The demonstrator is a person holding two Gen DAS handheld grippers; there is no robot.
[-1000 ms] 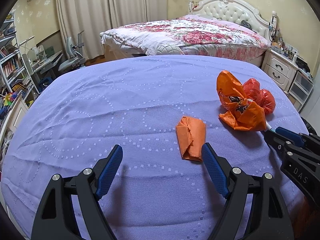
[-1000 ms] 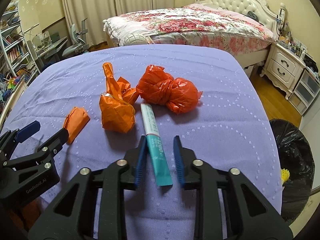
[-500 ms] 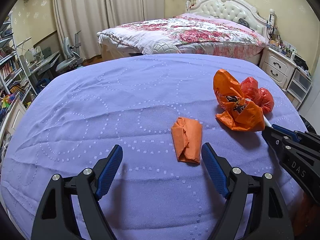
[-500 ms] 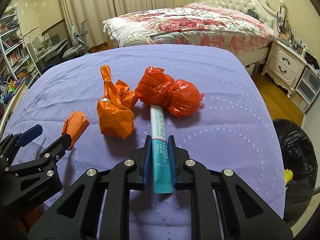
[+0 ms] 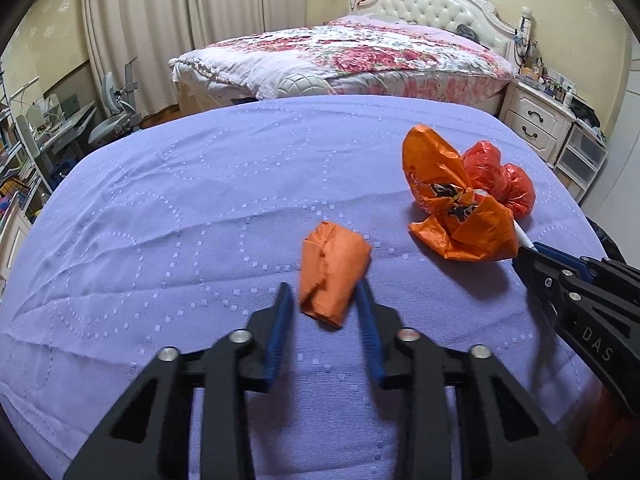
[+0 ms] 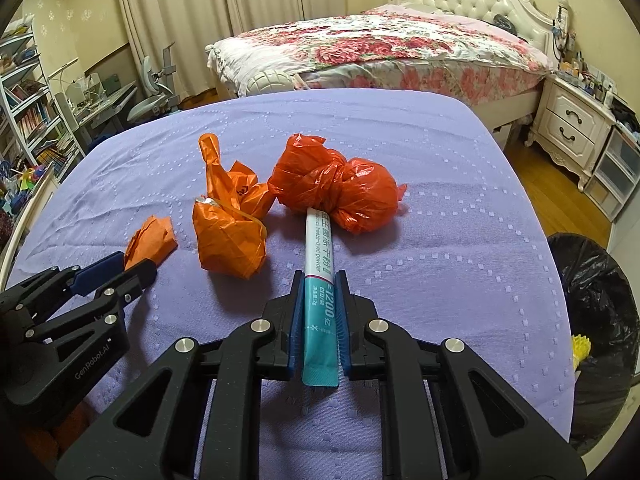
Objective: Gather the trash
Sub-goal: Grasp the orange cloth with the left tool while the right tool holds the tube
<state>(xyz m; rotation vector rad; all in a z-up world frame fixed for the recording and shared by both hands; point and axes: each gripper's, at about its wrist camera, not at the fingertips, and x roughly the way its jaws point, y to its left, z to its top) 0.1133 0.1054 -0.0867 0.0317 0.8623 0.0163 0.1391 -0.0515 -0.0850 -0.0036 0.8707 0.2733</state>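
My left gripper has its jaws closed in around the near end of a small folded orange wrapper lying on the purple tablecloth; the right pad touches it, a slight gap shows on the left. The wrapper also shows in the right wrist view. My right gripper is shut on a teal and white sachet that lies flat, its far end under a tied red plastic bag. An orange crumpled bag lies between the two grippers, also seen in the left wrist view.
The purple-covered table ends at the right near a black-lined trash bin on the floor. A bed, a white nightstand and a desk with shelves stand beyond.
My left gripper moved right and forward and closed from wide open around the folded orange wrapper. My right gripper closed onto the sachet and now grips it.
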